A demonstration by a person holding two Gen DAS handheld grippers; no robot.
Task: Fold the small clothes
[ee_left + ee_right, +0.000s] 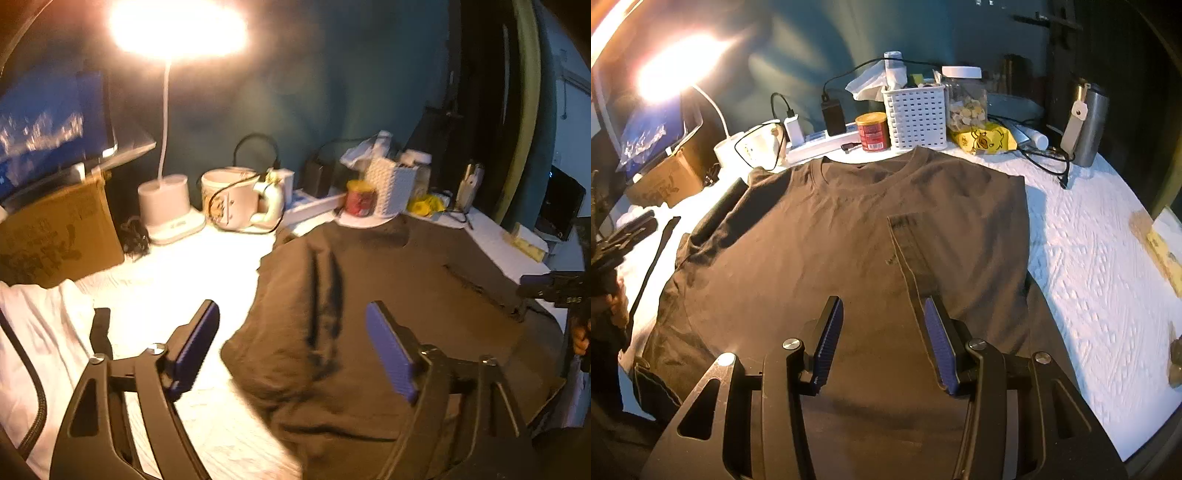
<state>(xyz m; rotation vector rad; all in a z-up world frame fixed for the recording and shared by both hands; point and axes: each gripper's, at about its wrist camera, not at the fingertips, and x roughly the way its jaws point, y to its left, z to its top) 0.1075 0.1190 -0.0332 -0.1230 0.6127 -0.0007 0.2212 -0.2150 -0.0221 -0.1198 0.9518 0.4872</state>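
A dark brown T-shirt (831,236) lies front up on the white textured table (1089,258), collar toward the clutter at the back. Its right side is folded inward, and a sleeve strip (908,243) lies across the chest. My right gripper (882,301) hovers over the lower chest, open with nothing between its blue pads; its right finger sits by the strip's end. In the left wrist view the shirt (388,295) fills the right half. My left gripper (291,306) stands open over the shirt's left edge, with no cloth pinched.
Along the back stand a lit desk lamp (166,206), a mug (236,199), a red tin (873,131), a white basket (916,116), a jar (964,96) and a steel tumbler (1089,122). A cardboard box (55,243) under a monitor sits at the left, and cables trail at the back.
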